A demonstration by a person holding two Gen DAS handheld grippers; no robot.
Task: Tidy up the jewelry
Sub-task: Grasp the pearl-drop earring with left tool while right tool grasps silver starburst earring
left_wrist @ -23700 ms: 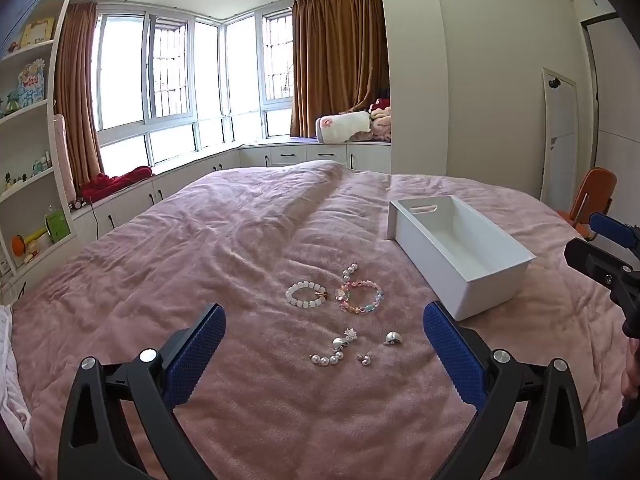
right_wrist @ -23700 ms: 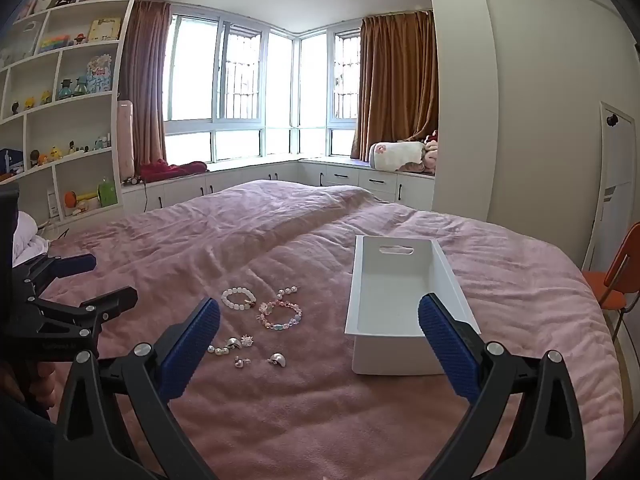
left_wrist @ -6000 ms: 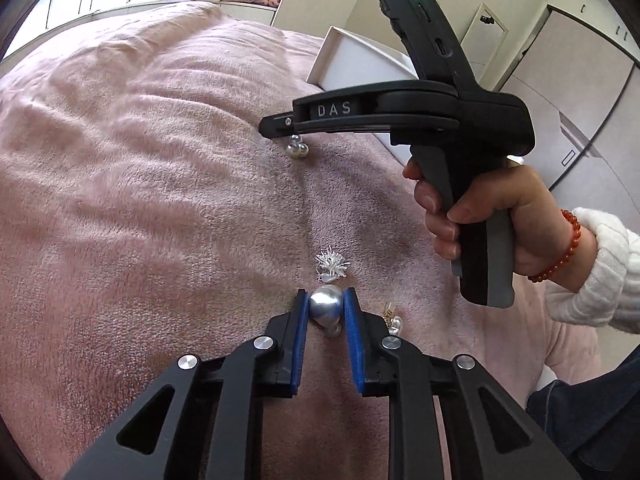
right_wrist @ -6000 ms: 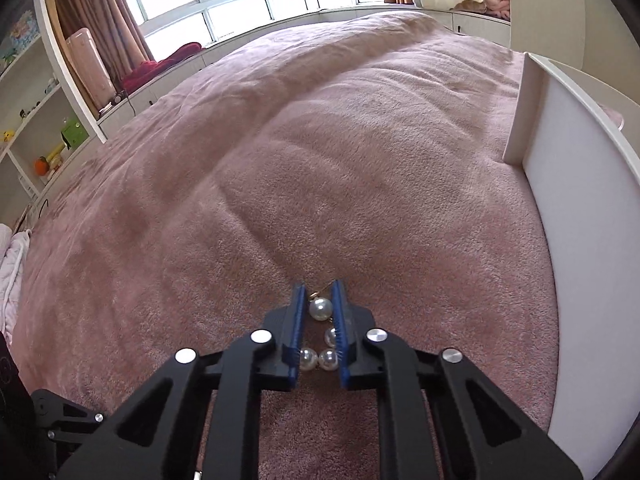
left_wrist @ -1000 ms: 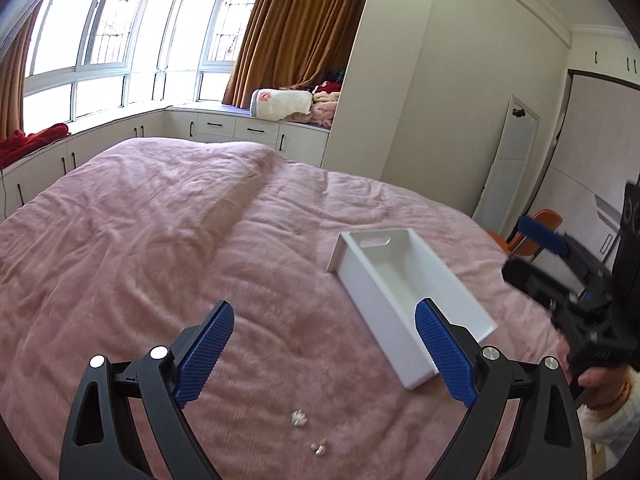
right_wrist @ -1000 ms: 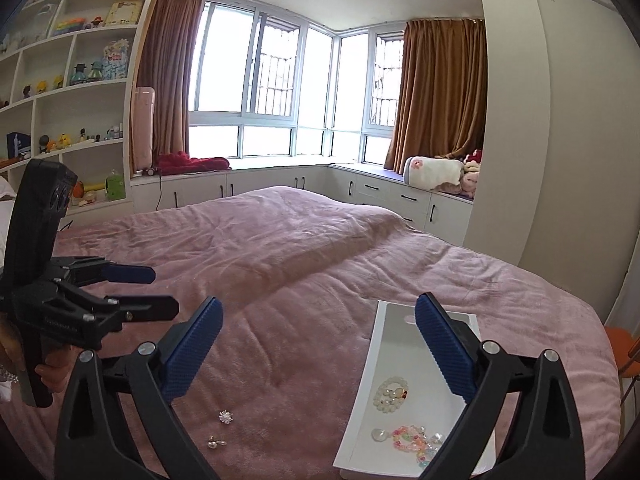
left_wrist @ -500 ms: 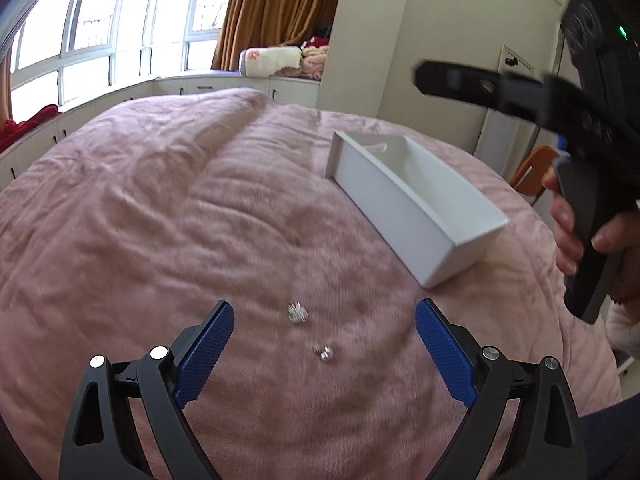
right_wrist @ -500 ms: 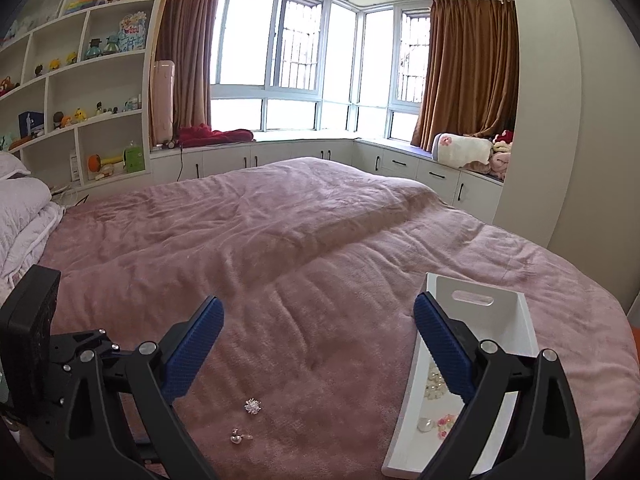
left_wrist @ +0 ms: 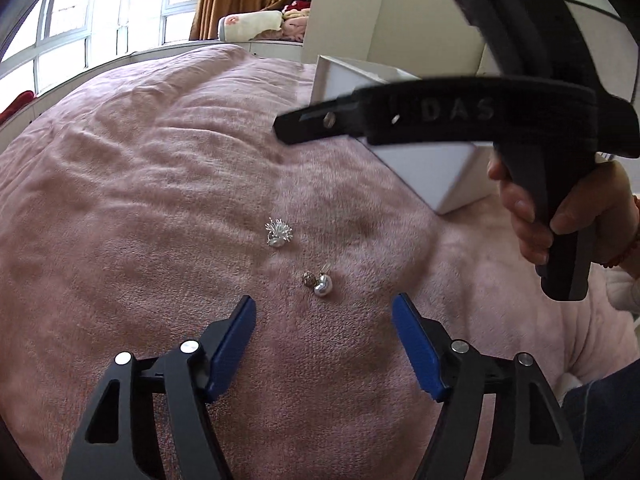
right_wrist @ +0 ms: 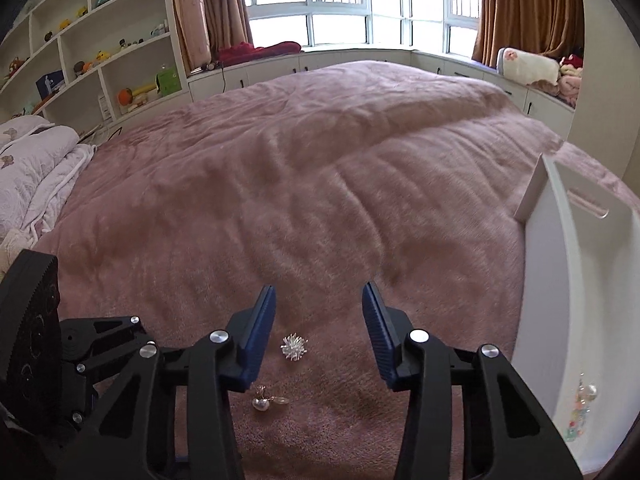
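Left wrist view: the left hand-held gripper [left_wrist: 323, 322] hangs wide open and empty over the pink plush bed cover [left_wrist: 160, 184], its blue pads flanking a small pearl-and-gold earring [left_wrist: 320, 282]. Just beyond lies a spiky silver starburst earring [left_wrist: 278, 233], and the right hand-held gripper [right_wrist: 319, 320], also open and empty, brackets that piece from above. Both pieces look tiny and likely to sink into the pile, so each pair of pads should probably come straight down astride its earring and close gently, without dragging fabric along. Only the left camera shows the person's right hand [left_wrist: 560, 208] on the black handle, which partly hides the white rectangular plastic bin [left_wrist: 432, 176] at the right. Only the right camera looks inside that bin [right_wrist: 560, 280], where beaded jewelry [right_wrist: 580, 408] already lies at the near end.
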